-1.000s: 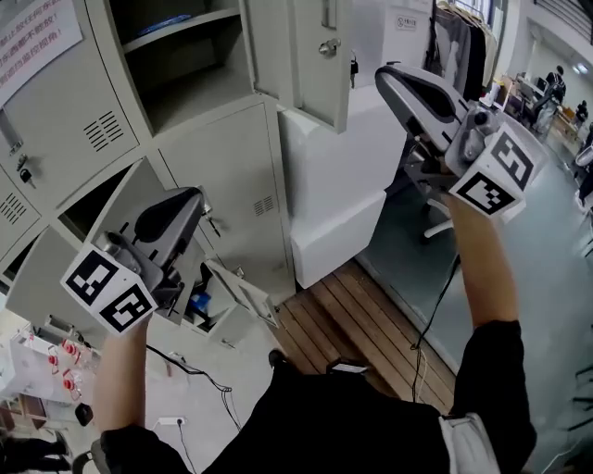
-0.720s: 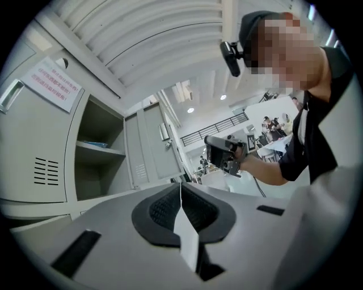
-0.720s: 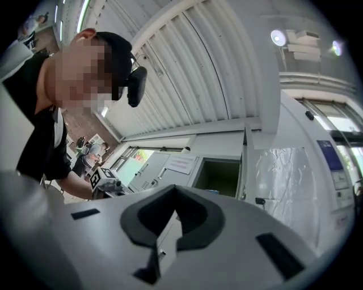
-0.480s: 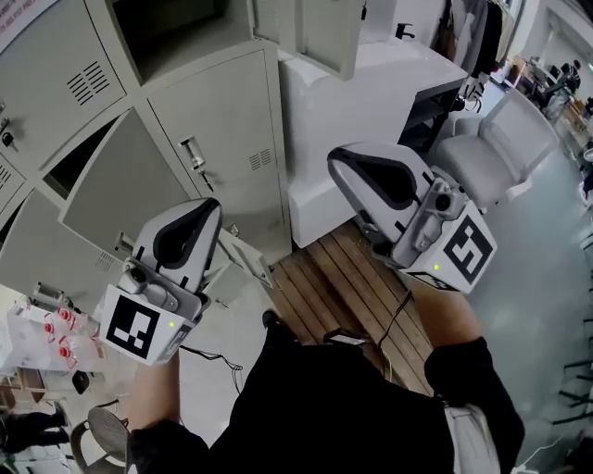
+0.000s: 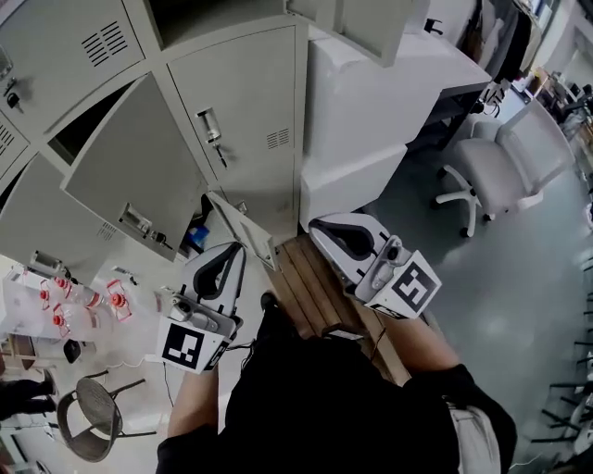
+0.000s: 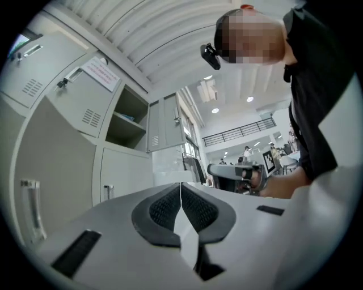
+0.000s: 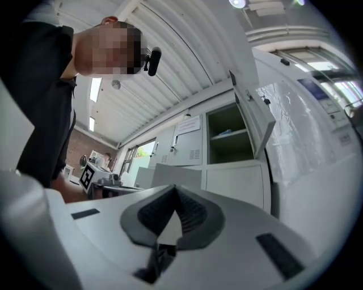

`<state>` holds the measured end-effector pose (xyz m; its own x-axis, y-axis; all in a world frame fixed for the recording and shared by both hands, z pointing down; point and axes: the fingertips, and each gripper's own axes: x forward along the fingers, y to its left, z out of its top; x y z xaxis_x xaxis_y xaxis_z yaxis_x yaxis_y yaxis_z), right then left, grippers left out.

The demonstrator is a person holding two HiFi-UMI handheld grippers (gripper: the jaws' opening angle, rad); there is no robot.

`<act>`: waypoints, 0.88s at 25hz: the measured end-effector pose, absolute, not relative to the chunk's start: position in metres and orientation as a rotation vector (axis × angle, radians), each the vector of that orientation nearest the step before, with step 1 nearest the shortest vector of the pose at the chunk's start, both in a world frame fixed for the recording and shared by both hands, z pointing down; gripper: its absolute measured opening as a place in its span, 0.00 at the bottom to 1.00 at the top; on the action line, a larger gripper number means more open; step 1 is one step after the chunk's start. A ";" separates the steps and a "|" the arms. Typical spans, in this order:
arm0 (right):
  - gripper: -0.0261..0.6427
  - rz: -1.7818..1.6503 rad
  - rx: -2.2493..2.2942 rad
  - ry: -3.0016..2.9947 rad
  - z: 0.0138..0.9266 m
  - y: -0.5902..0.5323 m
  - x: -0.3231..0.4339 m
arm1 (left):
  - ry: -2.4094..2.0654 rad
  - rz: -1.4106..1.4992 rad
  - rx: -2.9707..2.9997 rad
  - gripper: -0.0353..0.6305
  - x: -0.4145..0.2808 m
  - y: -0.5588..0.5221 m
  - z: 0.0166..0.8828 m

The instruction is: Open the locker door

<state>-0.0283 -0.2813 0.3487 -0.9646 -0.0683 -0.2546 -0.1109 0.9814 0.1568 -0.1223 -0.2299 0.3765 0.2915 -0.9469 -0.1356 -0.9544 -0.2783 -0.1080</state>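
Note:
The grey locker bank (image 5: 246,102) fills the upper left of the head view. Its upper door (image 5: 371,23) hangs open, a middle door (image 5: 139,180) is swung out, and a low door (image 5: 243,230) stands ajar. One door with a handle (image 5: 211,125) is closed. My left gripper (image 5: 233,252) and right gripper (image 5: 321,229) are held low, close to my body and apart from the lockers. Both are shut with nothing between the pads. The left gripper (image 6: 181,190) looks up at an open compartment (image 6: 127,122). Beyond the right gripper (image 7: 173,192) is the open upper compartment (image 7: 229,136).
A white cabinet (image 5: 371,102) stands right of the lockers, with a pale office chair (image 5: 500,171) beyond it. Wooden slats (image 5: 306,282) lie on the floor at my feet. At the left are a small table with red-capped bottles (image 5: 56,305) and a round stool (image 5: 93,417).
Both grippers have come down and in toward my body. The right one dropped from beside the upper open door. The head view has tipped further down.

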 end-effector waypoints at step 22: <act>0.05 -0.094 -0.022 2.965 0.500 -0.259 -0.054 | 2.025 0.004 -2.484 0.08 -0.120 -0.209 0.508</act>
<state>-0.0545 -0.2590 0.5002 -0.9846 -0.0200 -0.1737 -0.0090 0.9979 -0.0641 -0.1198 -0.2086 0.5082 0.2025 -0.9785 0.0382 -0.9784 -0.2005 0.0508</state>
